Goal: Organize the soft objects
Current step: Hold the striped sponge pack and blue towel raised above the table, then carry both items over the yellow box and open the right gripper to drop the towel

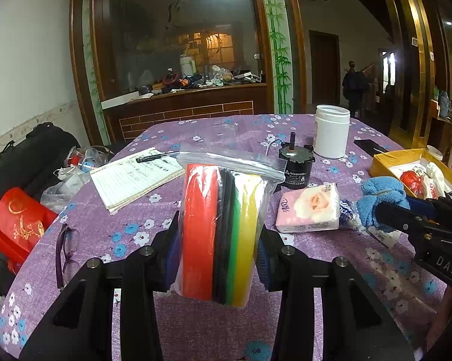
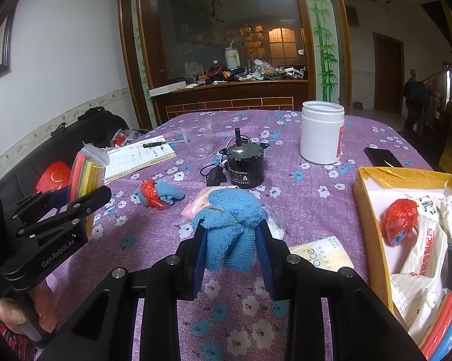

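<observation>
Both grippers loaded, and the yellow cardboard box (image 2: pixel 364 207) sits off to the right, so the right hand is way closer to it.

Going big to small: the purple flowered tablecloth (image 1: pixel 196 316) carries everything. The box is at its right edge, already holding a red bundle (image 2: pixel 398 216) and white packets. The left gripper (image 1: pixel 217 249) has its fingers pinching a zip bag of coloured foam sheets (image 1: pixel 223 225), held upright with its long axis vertical, above the cloth. The right gripper (image 2: pixel 232 242) is squeezed onto a blue knitted cloth (image 2: pixel 230 225) and looks lifted. My guess is the blue one goes in first. In between lie a pink tissue pack (image 1: pixel 308 210), a black motor (image 2: pixel 245 165), a white jar (image 2: pixel 322 132), and a small red-and-blue bundle (image 2: pixel 158 195) waiting on the cloth.
</observation>
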A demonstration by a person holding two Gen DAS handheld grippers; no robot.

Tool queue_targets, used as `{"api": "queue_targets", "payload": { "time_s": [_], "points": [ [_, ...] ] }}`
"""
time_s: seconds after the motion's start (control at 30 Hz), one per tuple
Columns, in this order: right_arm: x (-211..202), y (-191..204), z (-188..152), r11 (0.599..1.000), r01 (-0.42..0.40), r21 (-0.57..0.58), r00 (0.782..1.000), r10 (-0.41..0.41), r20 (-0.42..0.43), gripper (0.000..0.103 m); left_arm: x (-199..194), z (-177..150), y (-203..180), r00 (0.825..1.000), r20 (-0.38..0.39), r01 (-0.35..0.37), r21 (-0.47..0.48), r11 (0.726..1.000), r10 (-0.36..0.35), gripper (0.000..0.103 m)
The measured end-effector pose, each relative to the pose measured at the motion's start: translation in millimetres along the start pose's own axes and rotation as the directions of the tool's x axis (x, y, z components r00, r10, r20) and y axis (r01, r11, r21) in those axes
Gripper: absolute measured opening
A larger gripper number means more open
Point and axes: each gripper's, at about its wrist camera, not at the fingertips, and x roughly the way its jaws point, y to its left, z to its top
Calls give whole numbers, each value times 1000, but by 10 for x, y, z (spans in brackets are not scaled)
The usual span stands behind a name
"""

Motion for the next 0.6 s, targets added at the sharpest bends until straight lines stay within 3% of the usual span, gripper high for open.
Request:
{"api": "queue_targets", "payload": {
  "time_s": [0.6],
  "points": [
    [-89,-289,67,992,27,127,999,-32,40,32,-15,-10,-66,999,1,45,32,998,-45,39]
  ]
}}
